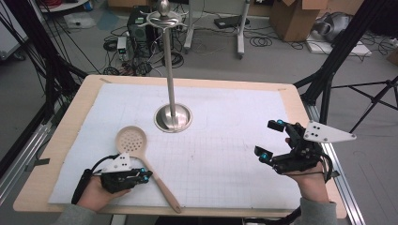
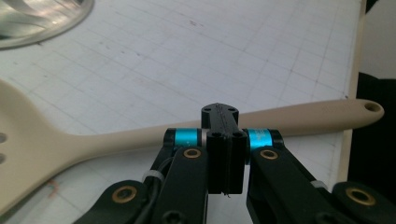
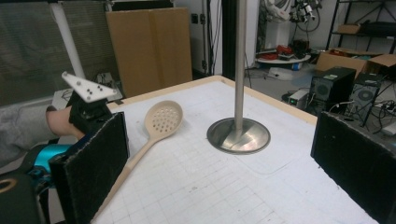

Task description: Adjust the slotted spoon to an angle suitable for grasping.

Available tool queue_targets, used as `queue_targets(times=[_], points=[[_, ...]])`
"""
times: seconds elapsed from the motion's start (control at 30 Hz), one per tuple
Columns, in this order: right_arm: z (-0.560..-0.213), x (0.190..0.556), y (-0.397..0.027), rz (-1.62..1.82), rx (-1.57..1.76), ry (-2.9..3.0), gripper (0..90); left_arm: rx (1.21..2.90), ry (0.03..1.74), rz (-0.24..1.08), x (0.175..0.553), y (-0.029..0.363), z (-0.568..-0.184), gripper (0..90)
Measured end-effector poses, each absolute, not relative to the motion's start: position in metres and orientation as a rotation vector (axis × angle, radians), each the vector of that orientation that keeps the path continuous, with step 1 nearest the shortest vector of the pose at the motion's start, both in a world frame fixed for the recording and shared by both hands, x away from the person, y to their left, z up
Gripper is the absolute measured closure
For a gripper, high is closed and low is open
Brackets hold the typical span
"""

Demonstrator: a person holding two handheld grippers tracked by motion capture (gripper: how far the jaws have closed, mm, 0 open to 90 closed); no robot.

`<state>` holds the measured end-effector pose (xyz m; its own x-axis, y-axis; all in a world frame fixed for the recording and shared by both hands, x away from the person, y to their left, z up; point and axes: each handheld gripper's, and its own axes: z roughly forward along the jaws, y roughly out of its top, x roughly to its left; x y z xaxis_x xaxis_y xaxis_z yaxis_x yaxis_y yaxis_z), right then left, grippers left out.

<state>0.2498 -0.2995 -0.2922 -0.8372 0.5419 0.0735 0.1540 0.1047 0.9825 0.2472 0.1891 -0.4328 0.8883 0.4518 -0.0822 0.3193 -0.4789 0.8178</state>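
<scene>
Skimmer lies near the table's left front corner, handle toward the front edge; my left gripper, jaws closed and empty, sits beside that handle, so I open before straddling it; right gripper waits open.

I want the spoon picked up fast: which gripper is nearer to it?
Left. The left gripper, shut, sits right beside the spoon handle; the right gripper, open, is far across the mat.
</scene>
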Motion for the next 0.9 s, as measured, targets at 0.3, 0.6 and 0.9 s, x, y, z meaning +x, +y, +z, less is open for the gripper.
queue_targets(times=[0.3,0.6,0.9], points=[[-0.292,0.249,-0.302,1.788,0.69,2.08,3.1,2.156,0.534,0.146,0.25,0.181,-0.441,89.8],[-0.293,0.249,-0.304,1.781,0.703,2.08,3.1,2.141,0.525,0.146,0.259,0.171,-0.442,89.8],[-0.294,0.247,-0.307,1.773,0.704,2.068,3.1,2.134,0.534,0.154,0.267,0.161,-0.443,89.8]])
